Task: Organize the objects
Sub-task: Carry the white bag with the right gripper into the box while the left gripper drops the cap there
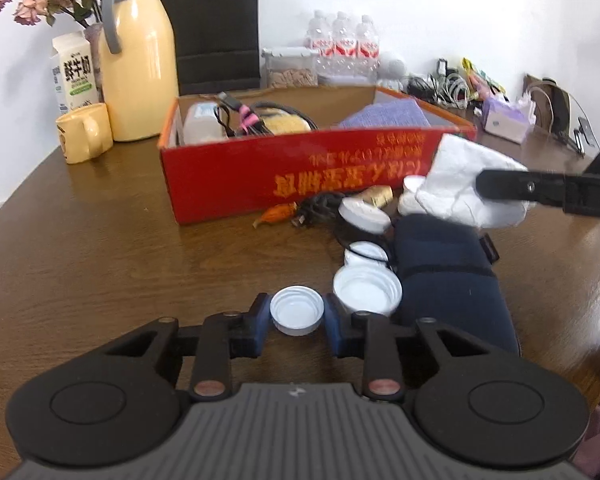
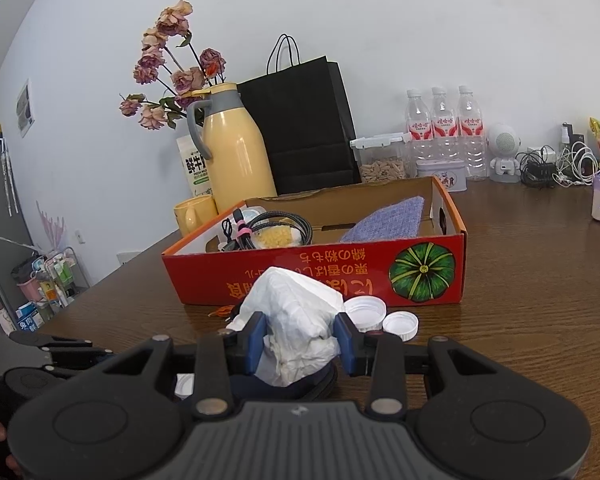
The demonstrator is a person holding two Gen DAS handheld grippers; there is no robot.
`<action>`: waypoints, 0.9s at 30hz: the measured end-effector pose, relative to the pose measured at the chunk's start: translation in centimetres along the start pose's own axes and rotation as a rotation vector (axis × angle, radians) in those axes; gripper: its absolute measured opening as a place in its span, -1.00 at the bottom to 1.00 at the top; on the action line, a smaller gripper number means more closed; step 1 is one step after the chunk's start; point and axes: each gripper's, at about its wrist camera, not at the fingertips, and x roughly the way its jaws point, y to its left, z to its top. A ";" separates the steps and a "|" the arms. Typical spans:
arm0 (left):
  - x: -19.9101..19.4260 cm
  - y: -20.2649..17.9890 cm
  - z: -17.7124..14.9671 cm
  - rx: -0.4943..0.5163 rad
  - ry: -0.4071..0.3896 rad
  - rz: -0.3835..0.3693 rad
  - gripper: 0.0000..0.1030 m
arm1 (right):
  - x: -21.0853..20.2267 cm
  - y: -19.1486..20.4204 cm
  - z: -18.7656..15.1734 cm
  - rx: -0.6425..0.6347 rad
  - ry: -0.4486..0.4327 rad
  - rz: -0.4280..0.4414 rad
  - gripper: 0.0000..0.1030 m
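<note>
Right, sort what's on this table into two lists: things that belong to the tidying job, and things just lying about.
Part of the job:
- white bottle cap in the left gripper
- crumpled white tissue in the right gripper
- red cardboard box
- loose white lids
- navy pouch

Lying about:
- yellow thermos jug
- black paper bag
- water bottles
- milk carton

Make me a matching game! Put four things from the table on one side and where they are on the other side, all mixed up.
Things:
1. small white cap
2. crumpled tissue
3. purple cloth
4. yellow mug

Places:
A. inside the red box
B. between the left gripper fingers
C. beside the yellow jug
D. between the right gripper fingers

Pairs: 1-B, 2-D, 3-A, 4-C
</note>
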 end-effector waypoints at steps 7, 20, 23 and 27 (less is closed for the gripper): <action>-0.7 0.6 3.8 -0.007 -0.122 0.044 -0.43 | 0.6 0.2 2.2 -0.032 -0.053 -0.005 -0.30; 3.5 -0.7 13.7 -0.031 -0.271 0.096 -0.43 | 8.3 -0.8 10.0 -0.111 -0.123 -0.103 -0.30; 5.6 -0.5 15.5 -0.061 -0.264 0.107 -0.43 | 11.3 -1.2 11.1 -0.103 -0.104 -0.124 -0.30; 9.1 -0.2 17.4 -0.087 -0.241 0.136 -0.43 | 15.4 -1.3 11.8 -0.111 -0.078 -0.164 -0.30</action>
